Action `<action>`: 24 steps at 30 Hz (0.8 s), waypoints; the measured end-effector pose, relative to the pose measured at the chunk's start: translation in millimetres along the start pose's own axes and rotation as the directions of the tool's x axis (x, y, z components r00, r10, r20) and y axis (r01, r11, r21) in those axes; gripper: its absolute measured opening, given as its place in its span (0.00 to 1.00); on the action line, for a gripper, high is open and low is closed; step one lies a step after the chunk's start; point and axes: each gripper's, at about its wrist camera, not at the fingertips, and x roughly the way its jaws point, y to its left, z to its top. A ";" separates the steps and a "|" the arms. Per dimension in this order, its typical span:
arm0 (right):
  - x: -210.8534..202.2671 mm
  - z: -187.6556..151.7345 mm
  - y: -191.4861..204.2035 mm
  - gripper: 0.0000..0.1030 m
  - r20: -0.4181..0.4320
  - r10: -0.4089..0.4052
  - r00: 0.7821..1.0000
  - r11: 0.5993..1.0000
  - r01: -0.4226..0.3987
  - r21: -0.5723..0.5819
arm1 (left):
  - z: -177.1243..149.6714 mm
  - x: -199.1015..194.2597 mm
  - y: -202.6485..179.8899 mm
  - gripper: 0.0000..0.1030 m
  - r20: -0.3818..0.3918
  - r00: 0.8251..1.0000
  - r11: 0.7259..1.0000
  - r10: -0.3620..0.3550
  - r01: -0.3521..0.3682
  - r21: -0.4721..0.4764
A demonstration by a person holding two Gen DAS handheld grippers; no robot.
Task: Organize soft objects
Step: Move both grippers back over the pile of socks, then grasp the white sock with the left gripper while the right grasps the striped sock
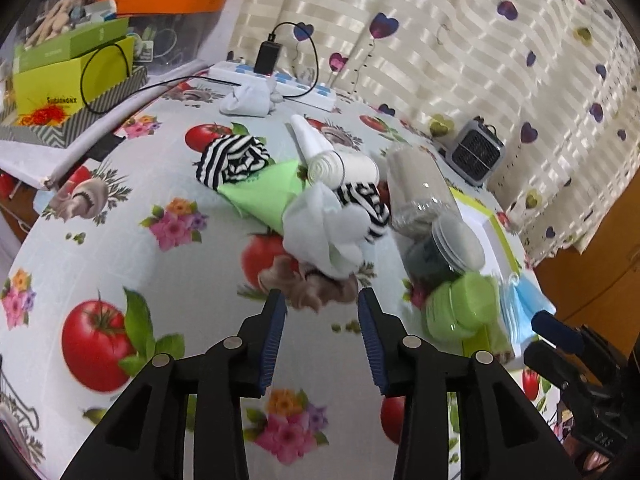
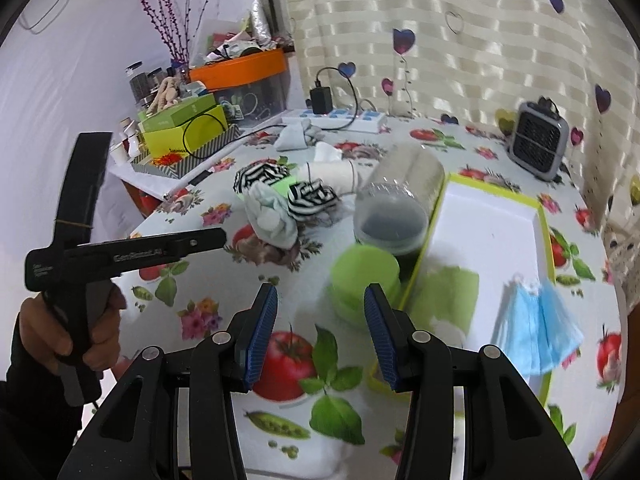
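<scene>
Heart-print curtain (image 1: 460,40) behind bench (image 1: 168,280) with fruit-pattern cloth. Left claw (image 1: 322,300) wide, empty, just short of white sock bundle (image 1: 320,236). Striped socks (image 1: 232,158), green cloth (image 1: 264,192) in pile beyond. Right claw (image 2: 320,294) wide, empty, near green-lidded jar (image 2: 390,216) lying beside white tray (image 2: 496,216); blue masks (image 2: 536,328) on tray.

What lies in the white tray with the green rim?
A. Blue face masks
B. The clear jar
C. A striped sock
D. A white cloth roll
A: the blue masks rest at the near end of the tray, while the socks, roll and jar sit outside it on the tablecloth.
</scene>
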 end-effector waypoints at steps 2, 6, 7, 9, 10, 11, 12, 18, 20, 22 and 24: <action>4.5 7.3 2.4 0.45 0.005 0.000 1.000 1.000 0.000 -0.015 | 7.0 5.9 0.3 0.38 0.004 1.000 1.000 -0.013 0.013 -0.003; 15.4 18.5 3.9 0.45 0.002 0.003 1.000 1.000 -0.003 -0.027 | 17.3 15.9 -2.0 0.41 0.013 1.000 1.000 -0.016 0.016 -0.001; 17.3 19.9 4.4 0.45 0.002 0.004 1.000 1.000 -0.004 -0.029 | 20.6 19.0 -3.1 0.43 0.018 1.000 1.000 -0.014 0.013 0.005; 22.6 24.1 4.5 0.45 -0.001 0.005 1.000 0.999 -0.005 -0.034 | 26.3 26.4 -5.4 0.44 0.022 1.000 1.000 -0.010 0.009 0.013; 24.3 25.2 4.1 0.45 -0.002 0.006 1.000 0.999 -0.007 -0.036 | 28.4 29.5 -6.5 0.44 0.021 1.000 1.000 -0.012 0.012 0.015; 26.5 27.0 4.1 0.45 -0.004 0.007 1.000 0.999 -0.007 -0.038 | 31.0 33.5 -7.9 0.44 0.020 1.000 1.000 -0.010 0.009 0.018; 28.9 28.4 4.0 0.45 -0.007 0.007 1.000 0.999 -0.007 -0.041 | 33.6 38.9 -9.8 0.44 0.019 1.000 1.000 -0.003 0.003 0.026; 44.1 39.5 0.2 0.45 -0.021 0.005 1.000 0.999 -0.006 -0.042 | 37.3 59.1 -6.2 0.44 0.002 1.000 0.999 0.021 -0.021 0.028; 49.3 43.9 0.2 0.45 -0.026 0.003 1.000 0.999 -0.004 -0.043 | 37.4 61.2 -1.2 0.42 -0.002 1.000 1.000 0.023 -0.023 0.017; 55.3 49.7 1.7 0.45 -0.032 0.001 0.999 0.999 -0.003 -0.047 | 37.3 61.5 2.6 0.35 -0.001 1.000 1.000 0.013 -0.013 0.019; 62.9 56.0 4.6 0.45 -0.040 0.001 0.999 0.998 -0.003 -0.058 | 36.1 60.5 3.4 0.28 0.004 1.000 0.999 0.024 -0.024 0.030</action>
